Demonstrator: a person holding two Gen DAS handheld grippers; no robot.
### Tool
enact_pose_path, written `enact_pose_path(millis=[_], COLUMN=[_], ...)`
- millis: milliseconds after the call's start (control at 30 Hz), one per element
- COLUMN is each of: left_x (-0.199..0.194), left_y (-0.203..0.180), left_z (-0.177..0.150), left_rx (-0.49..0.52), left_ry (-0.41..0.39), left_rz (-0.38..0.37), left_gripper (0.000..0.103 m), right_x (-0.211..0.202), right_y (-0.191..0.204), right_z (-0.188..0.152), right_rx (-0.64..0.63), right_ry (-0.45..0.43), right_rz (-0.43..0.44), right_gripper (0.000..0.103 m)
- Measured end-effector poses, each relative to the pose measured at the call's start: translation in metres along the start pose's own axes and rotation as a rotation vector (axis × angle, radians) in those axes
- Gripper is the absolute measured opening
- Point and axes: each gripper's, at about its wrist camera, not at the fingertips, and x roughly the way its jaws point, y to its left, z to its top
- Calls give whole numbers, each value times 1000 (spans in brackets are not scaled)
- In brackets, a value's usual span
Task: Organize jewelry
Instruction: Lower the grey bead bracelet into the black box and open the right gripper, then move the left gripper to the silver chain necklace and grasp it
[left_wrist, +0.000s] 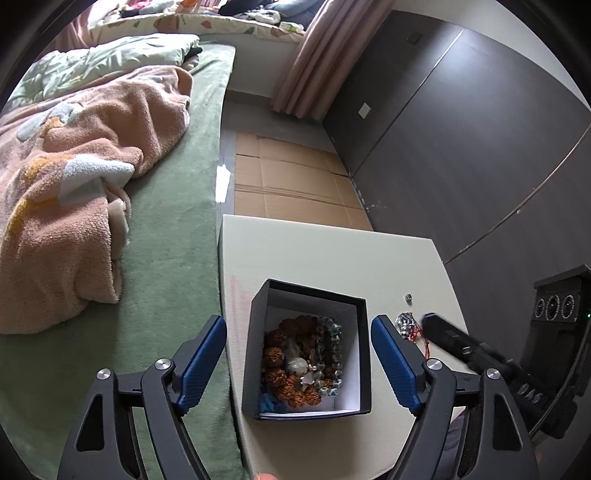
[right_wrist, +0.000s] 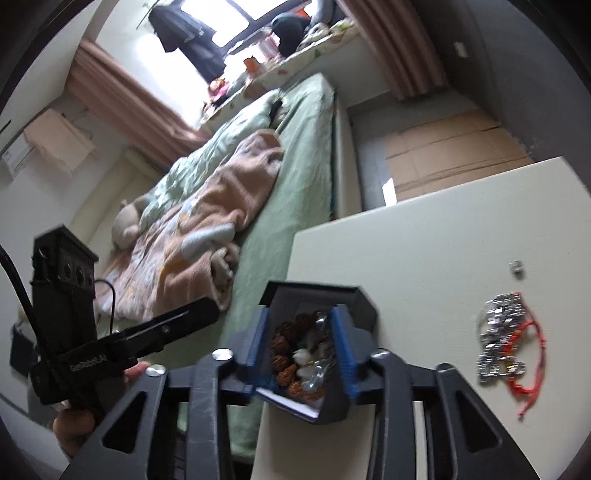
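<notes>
A: Left gripper (left_wrist: 299, 363) first; jaws spread wide, clear of the black box (left_wrist: 308, 354) between them on the bench (left_wrist: 332, 254); beaded bracelets (left_wrist: 303, 363) piled inside.

B: Right gripper (right_wrist: 303, 350)?

A: Jaws part-spread over that box, pinching nothing; right of them lies the silver bracelet with red cord (right_wrist: 504, 338), likely light, limp, slippery; I'd nip its bunched metal links, not the thin cord.

Open black box (left_wrist: 364, 354) of beaded bracelets (left_wrist: 306, 363)
</notes>
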Motion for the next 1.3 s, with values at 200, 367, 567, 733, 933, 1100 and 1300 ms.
enact_pose_path(millis=[200, 367, 567, 733, 933, 1100, 1300], left_x=[4, 12, 24, 32, 45, 63, 95], left_y=[-17, -37, -64, -84, -108, -129, -156], left_z=[1, -1, -4, -7, -13, -15, -17], left_rx=[30, 72, 132, 180, 244, 280, 347], left_ry=[-2, 7, 20, 12, 26, 77, 186], left_rz=[-19, -20, -20, -11, -17, -35, -7], left_gripper=[82, 82, 82, 82, 82, 77, 53], right_x=[-32, -56, -81, -90, -100, -112, -115], right_y=[-27, -47, -72, -96, -118, -135, -160], right_z=[0, 2, 0, -3, -9, -13, -17], right_rx=[72, 109, 150, 197, 238, 252, 314], right_ry=[-45, -80, -119, -103, -84, -94, -71], right_rz=[-12, -23, -35, -66, -99, -132, -172], right_gripper=[51, 55, 84, 84, 98, 98, 98])
